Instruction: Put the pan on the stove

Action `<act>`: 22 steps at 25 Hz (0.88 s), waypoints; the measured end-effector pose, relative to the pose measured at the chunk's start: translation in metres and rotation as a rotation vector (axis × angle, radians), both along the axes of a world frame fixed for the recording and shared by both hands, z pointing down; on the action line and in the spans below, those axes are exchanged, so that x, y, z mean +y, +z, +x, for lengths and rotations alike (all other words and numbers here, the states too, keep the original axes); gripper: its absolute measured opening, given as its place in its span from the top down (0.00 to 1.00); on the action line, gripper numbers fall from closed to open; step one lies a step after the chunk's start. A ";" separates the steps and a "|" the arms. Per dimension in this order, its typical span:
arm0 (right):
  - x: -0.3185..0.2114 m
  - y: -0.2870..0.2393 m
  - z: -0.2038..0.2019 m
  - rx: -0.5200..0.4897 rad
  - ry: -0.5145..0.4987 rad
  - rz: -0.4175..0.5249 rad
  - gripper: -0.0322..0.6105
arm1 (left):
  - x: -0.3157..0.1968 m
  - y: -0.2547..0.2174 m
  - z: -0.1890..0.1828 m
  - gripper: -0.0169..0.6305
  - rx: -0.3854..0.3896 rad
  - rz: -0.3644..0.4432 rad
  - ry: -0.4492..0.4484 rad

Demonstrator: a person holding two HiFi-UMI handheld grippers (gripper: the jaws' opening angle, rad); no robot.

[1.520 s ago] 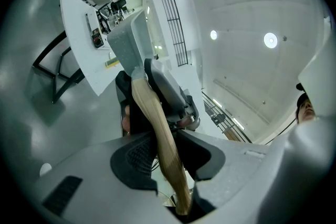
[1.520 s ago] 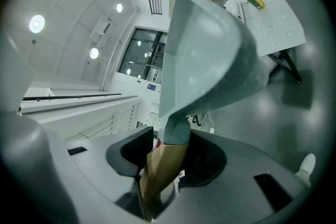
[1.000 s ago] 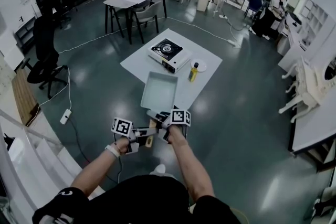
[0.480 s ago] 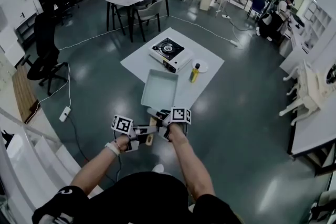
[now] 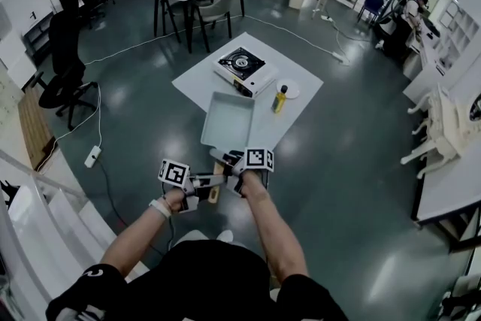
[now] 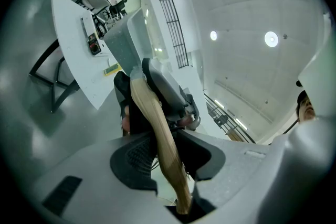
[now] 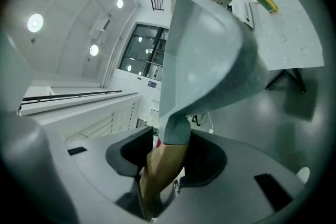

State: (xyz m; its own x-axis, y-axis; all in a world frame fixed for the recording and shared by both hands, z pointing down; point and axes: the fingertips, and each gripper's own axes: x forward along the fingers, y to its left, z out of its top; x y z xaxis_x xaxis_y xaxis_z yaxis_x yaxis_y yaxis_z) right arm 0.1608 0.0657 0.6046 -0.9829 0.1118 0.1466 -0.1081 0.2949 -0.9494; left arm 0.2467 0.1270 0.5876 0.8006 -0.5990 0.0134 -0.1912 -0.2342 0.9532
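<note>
A pale rectangular pan (image 5: 228, 120) with a wooden handle (image 5: 216, 186) is held in the air in front of the white table (image 5: 207, 83). Both grippers hold it by the handle. My left gripper (image 5: 203, 186) is shut on the handle's rear end, and the wooden handle (image 6: 157, 128) runs between its jaws. My right gripper (image 5: 230, 166) is shut on the handle (image 7: 164, 165) close to the pan (image 7: 205, 50). The portable stove (image 5: 244, 71) stands on the far half of the table, beyond the pan.
A yellow bottle (image 5: 279, 99) and a small white plate (image 5: 288, 91) sit to the right of the stove. A black office chair (image 5: 64, 86) stands at the left and a power strip (image 5: 93, 156) lies on the floor. More tables and people are at the back.
The pan and both grippers have moved a little forward toward the table, which now looks nearer. Both grips on the handle are unchanged.
</note>
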 end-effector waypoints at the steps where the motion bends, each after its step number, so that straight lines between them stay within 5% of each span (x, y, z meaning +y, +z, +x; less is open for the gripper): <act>1: 0.000 0.001 0.001 -0.001 -0.003 -0.001 0.73 | 0.000 0.001 0.000 0.80 -0.005 0.000 -0.003; 22: 0.007 0.002 0.002 -0.013 -0.035 0.009 0.73 | 0.004 0.001 0.006 0.80 0.009 0.022 -0.020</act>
